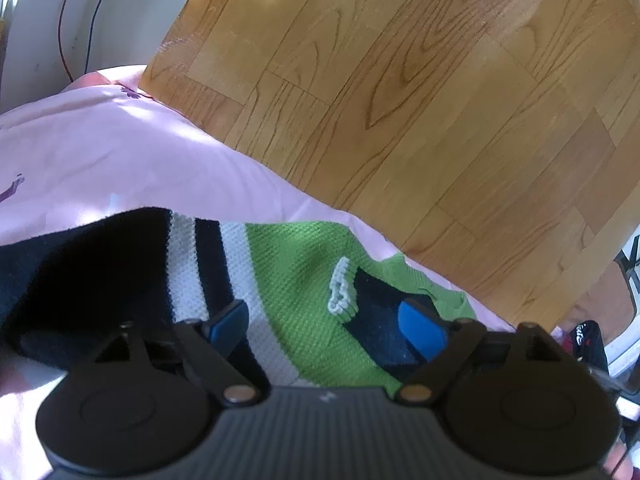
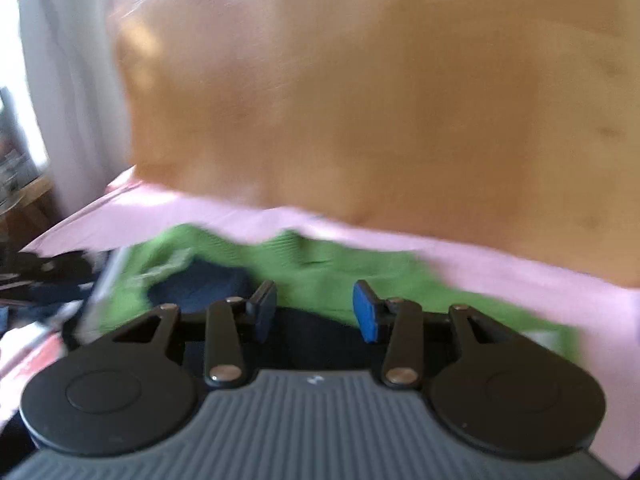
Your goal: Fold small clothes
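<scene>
A small knit garment (image 1: 296, 280) in green with navy and white stripes lies on a pink sheet (image 1: 120, 152). My left gripper (image 1: 324, 328) is open just above it, its blue-padded fingers (image 1: 420, 330) spread over the green and navy part. In the blurred right wrist view the same garment (image 2: 320, 268) lies on the pink sheet (image 2: 520, 280). My right gripper (image 2: 316, 308) is open over the garment's green edge and holds nothing.
A wood-grain floor (image 1: 400, 100) lies beyond the sheet's far edge and also shows in the right wrist view (image 2: 360, 100). A white wall with hanging cables (image 1: 76, 20) is at the far left. Dark objects (image 2: 40, 280) sit at the left of the right wrist view.
</scene>
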